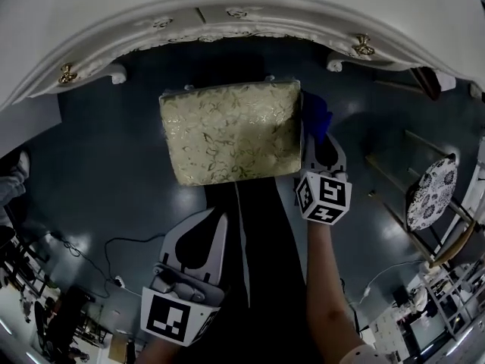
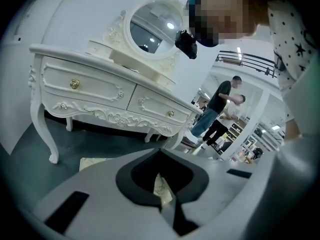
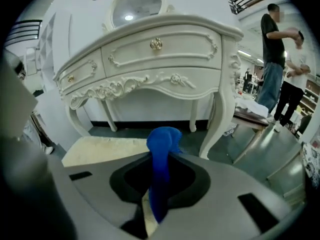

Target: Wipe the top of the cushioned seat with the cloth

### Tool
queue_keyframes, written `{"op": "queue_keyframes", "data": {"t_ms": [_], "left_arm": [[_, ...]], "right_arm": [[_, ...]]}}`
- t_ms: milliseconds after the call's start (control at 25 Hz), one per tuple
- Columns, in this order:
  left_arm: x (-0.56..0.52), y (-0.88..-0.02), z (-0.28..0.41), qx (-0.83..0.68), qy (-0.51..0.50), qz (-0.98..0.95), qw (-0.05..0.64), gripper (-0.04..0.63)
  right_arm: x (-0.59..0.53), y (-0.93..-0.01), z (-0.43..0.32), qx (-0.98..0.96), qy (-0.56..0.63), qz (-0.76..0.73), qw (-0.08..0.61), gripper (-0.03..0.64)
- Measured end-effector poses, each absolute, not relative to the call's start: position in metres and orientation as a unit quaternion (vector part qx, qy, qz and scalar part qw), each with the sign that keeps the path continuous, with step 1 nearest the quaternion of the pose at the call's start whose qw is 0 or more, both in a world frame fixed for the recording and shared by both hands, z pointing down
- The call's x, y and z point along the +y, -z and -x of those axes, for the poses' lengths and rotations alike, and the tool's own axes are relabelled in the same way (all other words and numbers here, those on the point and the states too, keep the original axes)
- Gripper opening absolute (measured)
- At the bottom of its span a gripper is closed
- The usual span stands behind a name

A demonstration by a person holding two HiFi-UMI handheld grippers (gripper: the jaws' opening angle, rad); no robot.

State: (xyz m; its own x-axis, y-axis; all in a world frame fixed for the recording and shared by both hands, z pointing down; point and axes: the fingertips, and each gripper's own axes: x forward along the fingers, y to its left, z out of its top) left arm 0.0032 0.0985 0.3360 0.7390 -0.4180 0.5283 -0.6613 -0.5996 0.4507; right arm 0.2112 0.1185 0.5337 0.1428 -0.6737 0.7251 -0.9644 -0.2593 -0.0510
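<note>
right gripper (image 1: 312,136), clamped on the blue cloth (image 1: 318,114), just beside the right edge of the cushioned seat (image 1: 231,131), whose top lies leftward; left gripper (image 1: 217,220), closed and empty, farther off.

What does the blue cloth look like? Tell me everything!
The cloth is bright blue and looks soft. It is bunched into a narrow strip, pinched in the shut jaws of the right hand-held gripper, with a rounded lump poking out past them. In the head view it sits by the right edge of the cushioned seat, not spread on top. Whether it touches the seat is unclear.
</note>
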Motion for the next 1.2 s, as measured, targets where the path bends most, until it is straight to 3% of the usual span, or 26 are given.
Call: {"op": "queue_keyframes", "data": {"t_ms": [320, 1200], "left_arm": [[0.103, -0.341, -0.009, -0.303, -0.191, -0.875, 0.326, 0.009], [0.099, -0.342, 0.015, -0.319, -0.184, -0.867, 0.337, 0.011]], "right_arm": [[0.130, -0.591, -0.183, -0.574, -0.379, -0.686, 0.237, 0.064], [0.121, -0.580, -0.157, -0.567, -0.373, -0.687, 0.259, 0.064]]}}
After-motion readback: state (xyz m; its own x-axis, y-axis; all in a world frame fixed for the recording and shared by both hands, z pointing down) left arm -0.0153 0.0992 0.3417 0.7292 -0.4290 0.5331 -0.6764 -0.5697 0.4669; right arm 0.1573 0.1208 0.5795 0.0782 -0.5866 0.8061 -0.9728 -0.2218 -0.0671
